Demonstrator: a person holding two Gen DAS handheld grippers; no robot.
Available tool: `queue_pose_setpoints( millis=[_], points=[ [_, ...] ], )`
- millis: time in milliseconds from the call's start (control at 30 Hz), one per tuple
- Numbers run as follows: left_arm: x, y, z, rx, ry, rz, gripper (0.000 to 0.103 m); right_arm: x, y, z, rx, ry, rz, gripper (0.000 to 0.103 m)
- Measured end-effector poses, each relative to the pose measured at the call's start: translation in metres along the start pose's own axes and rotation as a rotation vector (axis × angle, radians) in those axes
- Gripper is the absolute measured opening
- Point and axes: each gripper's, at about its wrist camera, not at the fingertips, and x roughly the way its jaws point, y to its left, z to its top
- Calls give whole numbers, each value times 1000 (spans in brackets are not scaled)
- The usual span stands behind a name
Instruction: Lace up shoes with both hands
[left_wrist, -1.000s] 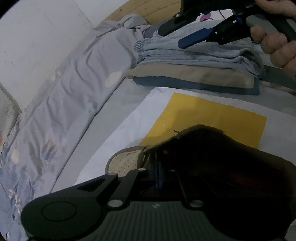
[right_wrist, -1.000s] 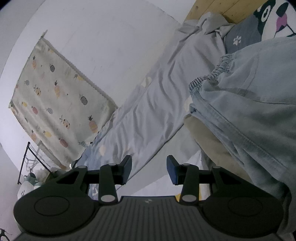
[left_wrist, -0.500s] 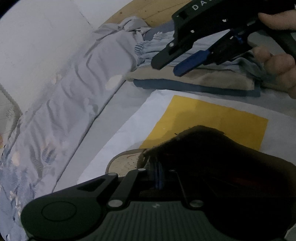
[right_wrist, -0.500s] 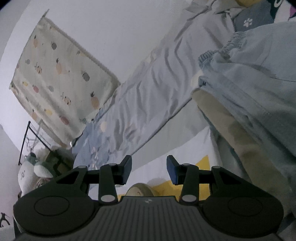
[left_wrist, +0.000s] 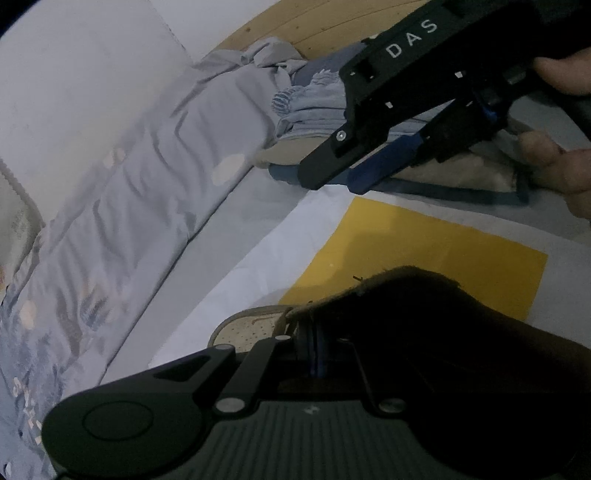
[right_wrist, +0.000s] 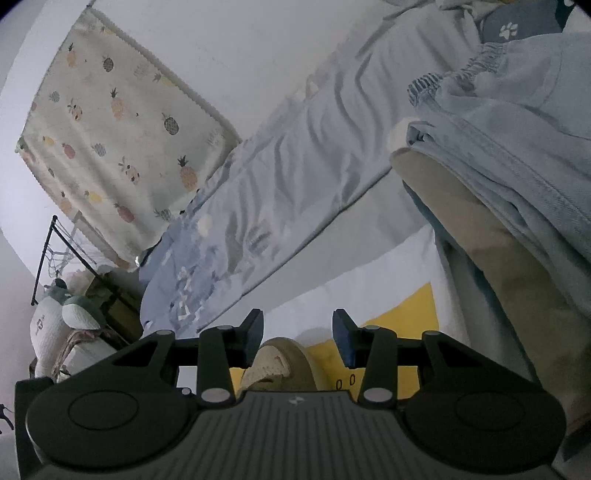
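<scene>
here the shoe (left_wrist: 251, 328) sits at the bottom centre of the left wrist view, its pale perforated toe poking out to the left of the left tongs (left_wrist: 314, 347). those tongs are clenched, blue pads pressed together right at the shoe's dark upper edge. something thin seems pinched there, perhaps the tongue or a lace, but it is too dark to tell which. a large dark mass fills the lower right of that frame and hides the rest of the shoe.

the shoe rests on a yellow sheet (left_wrist: 436, 251) laid over white paper (left_wrist: 258, 258) on the bed. its long axis seems to run from the toe at lower left back under the left tongs.

the right tongs (left_wrist: 340, 179) hang in the upper right of the left wrist view, held by a hand (left_wrist: 565, 166), well above the shoe and apart from it. in the right wrist view the right tongs (right_wrist: 298, 334) stand released with nothing between the pads, and the shoe (right_wrist: 280, 365) shows just below the gap at bottom centre, toe pointing away up the frame.

so the left tongs are already at the shoe and the right ones must come down and forward to reach it. folded clothes (right_wrist: 498, 184) crowd the right of that frame, close beside the path.
</scene>
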Motion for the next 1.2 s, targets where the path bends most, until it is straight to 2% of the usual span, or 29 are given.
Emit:
queue_pose_setpoints(
  millis=[167,500,633,900,967,1133,1167,1200],
  points=[
    [-1,1,-3,-16,-19,5,2,3,-1,-2,12,17,13,44],
    [0,-1,-4,-33,-31,14,2,34,-10,-17,153,104,76,42],
    [1,-1,-5,-35,-32,14,2,43,-10,-22,156,122,72,31],
    [0,-11,3,-47,-27,23,2,56,-8,-30,167,137,79,20],
    [1,-15,3,-46,-25,27,2,57,-6,-31,161,130,88,12],
    [0,-16,2,-52,-20,33,6,57,-2,-35,122,121,83,9],
    [0,-17,2,-54,-19,33,6,56,-2,-35,122,118,87,0],
    [0,-17,2,-57,-17,33,6,55,-1,-35,119,114,89,0]
  ],
)
